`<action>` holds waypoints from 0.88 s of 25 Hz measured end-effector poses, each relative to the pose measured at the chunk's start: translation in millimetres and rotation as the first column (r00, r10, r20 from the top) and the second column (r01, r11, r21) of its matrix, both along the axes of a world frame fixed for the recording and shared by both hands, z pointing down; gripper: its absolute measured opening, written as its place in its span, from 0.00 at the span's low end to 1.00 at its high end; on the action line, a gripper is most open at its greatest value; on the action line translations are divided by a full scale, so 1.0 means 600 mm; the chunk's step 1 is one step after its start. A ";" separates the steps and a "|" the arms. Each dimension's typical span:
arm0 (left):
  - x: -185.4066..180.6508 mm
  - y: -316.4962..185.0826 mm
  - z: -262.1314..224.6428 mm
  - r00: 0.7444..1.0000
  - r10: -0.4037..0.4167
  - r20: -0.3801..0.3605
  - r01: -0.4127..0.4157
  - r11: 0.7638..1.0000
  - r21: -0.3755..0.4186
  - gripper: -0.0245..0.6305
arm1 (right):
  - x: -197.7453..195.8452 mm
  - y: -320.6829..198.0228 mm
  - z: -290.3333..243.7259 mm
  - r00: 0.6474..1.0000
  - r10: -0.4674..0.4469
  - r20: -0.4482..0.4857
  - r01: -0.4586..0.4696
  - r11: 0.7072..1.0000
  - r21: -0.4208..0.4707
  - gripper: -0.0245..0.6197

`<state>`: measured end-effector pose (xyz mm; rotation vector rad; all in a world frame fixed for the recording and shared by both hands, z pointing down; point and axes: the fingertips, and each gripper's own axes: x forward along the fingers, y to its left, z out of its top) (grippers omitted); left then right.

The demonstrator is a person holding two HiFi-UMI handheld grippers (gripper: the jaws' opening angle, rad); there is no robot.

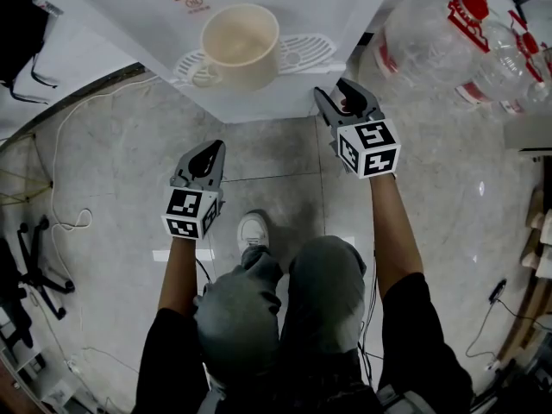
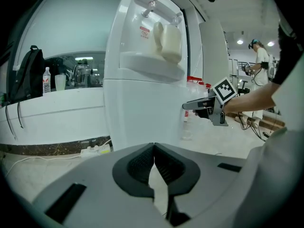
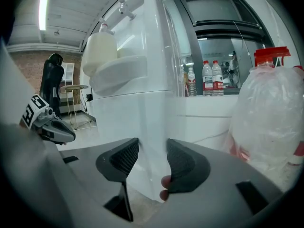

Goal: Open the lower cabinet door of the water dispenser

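well, the water dispenser (image 1: 259,102) stands on the far side, straight ahead of us, with a cup (image 1: 240,43) on its drip tray (image 1: 306,52) and big water jugs (image 1: 431,37) just to its right. its lower cabinet door (image 2: 142,113) is the plain white panel below the tray, and it looks shut, flush with the body. our right tongs (image 3: 152,151) are at the right front corner of that panel, jaws fairly wide, with the white edge standing between the pads. we see no pad pressing on it, so we'd call the grip not yet made. our left tongs (image 2: 154,148) hang nearer to us over the floor (image 1: 112,171), left of centre, tips together and nothing in them. we judge the door to be a thin, stiff sheet, light to swing but probably held by a catch or magnet, so it should resist a little and then come free at once. its gloss looks slippery, and we see no handle from here, so the right edge is the likely place to pinch, pads well onto both faces. which side the hinges sit on we cannot tell, so the pull should start gently toward us and follow the door's arc.
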<state>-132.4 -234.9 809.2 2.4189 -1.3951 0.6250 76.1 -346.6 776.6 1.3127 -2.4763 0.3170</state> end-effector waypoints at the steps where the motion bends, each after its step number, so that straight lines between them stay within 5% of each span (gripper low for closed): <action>1: 0.002 0.002 0.000 1.000 0.002 0.002 -0.002 1.000 -0.002 0.06 | 0.001 0.004 0.000 1.000 0.000 -0.001 0.000 1.000 0.002 0.35; 22: 0.040 0.072 -0.027 0.999 0.008 0.036 -0.008 1.000 -0.001 0.06 | 0.004 0.108 -0.002 0.999 -0.032 -0.020 0.032 0.999 0.012 0.27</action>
